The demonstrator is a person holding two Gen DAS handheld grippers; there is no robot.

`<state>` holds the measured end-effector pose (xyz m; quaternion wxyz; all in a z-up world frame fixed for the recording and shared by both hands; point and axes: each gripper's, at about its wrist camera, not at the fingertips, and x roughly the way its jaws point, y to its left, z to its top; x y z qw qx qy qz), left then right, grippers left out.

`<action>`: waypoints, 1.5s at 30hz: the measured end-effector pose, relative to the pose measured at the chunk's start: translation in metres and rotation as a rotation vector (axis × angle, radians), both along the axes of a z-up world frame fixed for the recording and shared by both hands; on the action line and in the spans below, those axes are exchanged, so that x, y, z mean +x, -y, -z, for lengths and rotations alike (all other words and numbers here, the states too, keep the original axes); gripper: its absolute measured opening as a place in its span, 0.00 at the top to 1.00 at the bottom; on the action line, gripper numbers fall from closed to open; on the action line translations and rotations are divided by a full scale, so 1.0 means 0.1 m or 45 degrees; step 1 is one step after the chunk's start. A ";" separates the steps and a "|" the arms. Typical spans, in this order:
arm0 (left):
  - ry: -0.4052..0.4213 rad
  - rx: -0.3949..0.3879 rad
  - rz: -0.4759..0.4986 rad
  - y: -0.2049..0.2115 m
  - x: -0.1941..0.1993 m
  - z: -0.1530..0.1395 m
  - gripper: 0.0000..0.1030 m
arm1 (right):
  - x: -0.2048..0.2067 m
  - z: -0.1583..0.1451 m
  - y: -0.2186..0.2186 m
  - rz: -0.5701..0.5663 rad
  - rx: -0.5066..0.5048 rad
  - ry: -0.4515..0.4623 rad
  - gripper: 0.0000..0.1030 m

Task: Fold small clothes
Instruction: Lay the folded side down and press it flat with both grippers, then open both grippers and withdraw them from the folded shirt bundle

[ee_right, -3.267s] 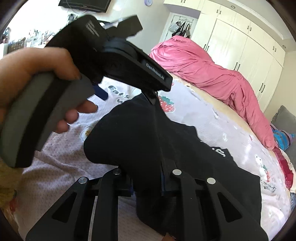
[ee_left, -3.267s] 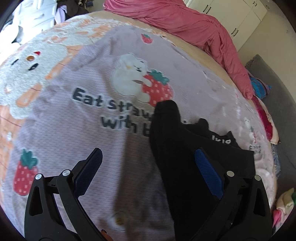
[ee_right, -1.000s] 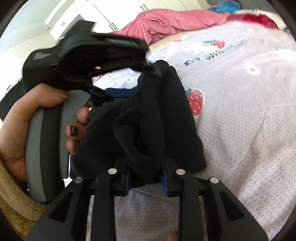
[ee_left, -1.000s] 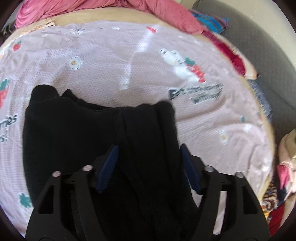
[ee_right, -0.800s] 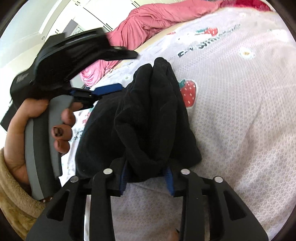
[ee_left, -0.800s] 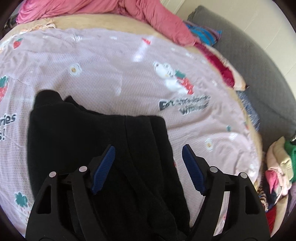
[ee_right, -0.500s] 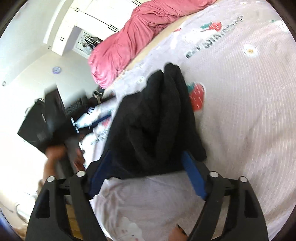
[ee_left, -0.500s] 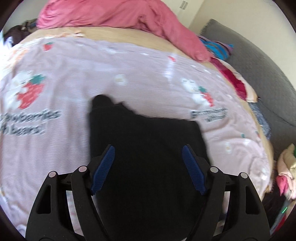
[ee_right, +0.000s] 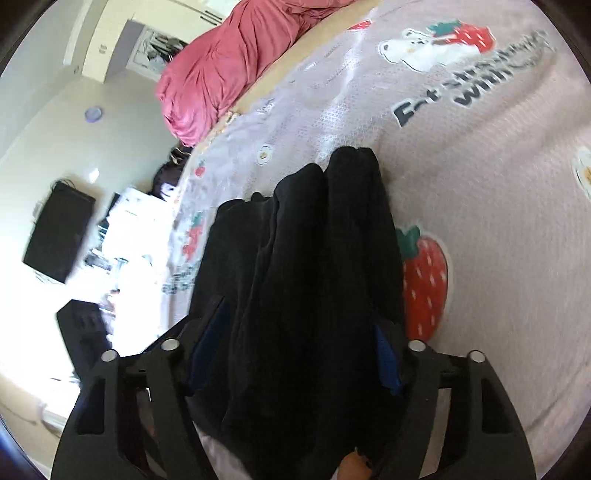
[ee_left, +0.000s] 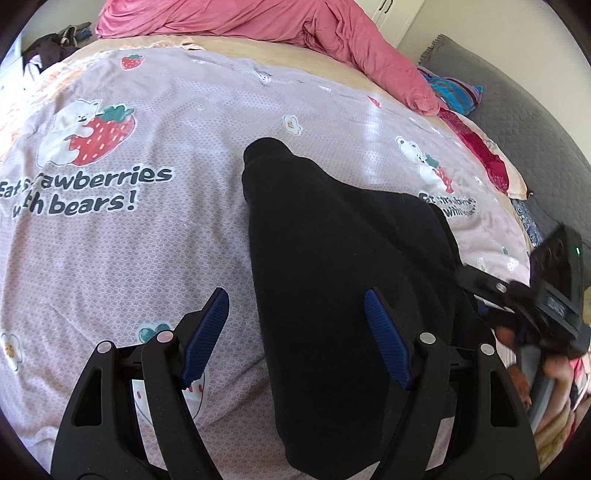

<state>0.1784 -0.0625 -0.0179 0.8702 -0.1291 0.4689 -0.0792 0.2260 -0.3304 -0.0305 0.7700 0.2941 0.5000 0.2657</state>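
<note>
Across both views, a lilac bed cover printed with bears, strawberries and dark lettering. Along its far edge, a heaped pink duvet; to the right of that, a grey quilted surface.

On the cover, near its middle, a black garment, partly folded, one narrow rounded end pointing away toward the duvet, the wider body running back under the camera.

Above it, the left gripper, tilted steeply down at the bed, jaws spread wide. Blue pads clear of the cloth on the left side; the right pad over the black fabric, no squeeze visible. Nothing pinched.

At the right edge of the left wrist view, blurred, the right gripper low beside the garment, with the person's hand wrapped round its grey handle.

From the right wrist view, that tool rolled to one side, so that the room and a dark wall screen appear tipped. Aimed along the garment's length, down at a slant. Jaws just been closing, with the bunched, ridged folds of black cloth between them, filling the gap and overlapping both pads. Pressing on the fabric or merely around it: cannot tell. At the bottom edge, a fingertip just below the cloth.
</note>
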 end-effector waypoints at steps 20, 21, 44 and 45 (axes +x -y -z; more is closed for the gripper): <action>-0.040 -0.045 0.125 0.23 -0.12 0.14 0.33 | 0.15 0.10 0.14 0.014 -0.208 0.128 0.79; -0.039 -0.039 0.124 0.23 -0.13 0.14 0.33 | 0.13 0.11 0.18 0.017 -0.174 0.111 0.76; 0.022 -0.010 0.107 0.12 -0.44 -0.09 0.33 | -0.92 -0.48 0.16 0.087 -0.415 0.361 0.10; 0.028 0.001 0.104 0.11 -0.47 -0.11 0.33 | -0.96 -0.52 0.16 0.094 -0.424 0.382 0.08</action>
